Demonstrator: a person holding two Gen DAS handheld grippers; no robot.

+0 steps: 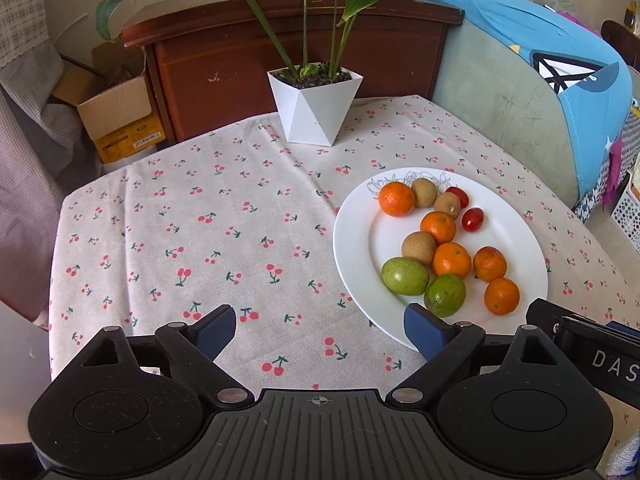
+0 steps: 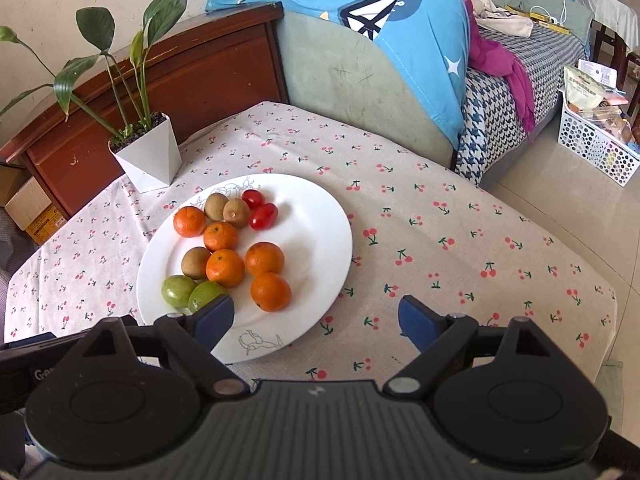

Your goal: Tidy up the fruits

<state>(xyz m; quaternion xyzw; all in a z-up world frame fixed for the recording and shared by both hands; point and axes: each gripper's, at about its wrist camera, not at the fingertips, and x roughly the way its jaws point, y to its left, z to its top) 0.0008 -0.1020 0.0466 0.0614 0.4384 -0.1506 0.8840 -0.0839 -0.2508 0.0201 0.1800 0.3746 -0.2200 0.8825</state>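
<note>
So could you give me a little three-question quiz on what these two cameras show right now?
1. True or false: both grippers are open and empty.
2. How many orange fruits lie on the white plate?
3. Which fruits sit nearest the left gripper: A) red tomatoes, B) green fruits, C) brown fruits?

Key:
1. True; the right gripper holds nothing either.
2. Five, such as this orange fruit.
3. B, the green fruits.

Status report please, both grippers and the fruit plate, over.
Left gripper open, empty. Right gripper open, empty. All fruit on white plate, untouched. Potted plant behind, not blocking.
</note>
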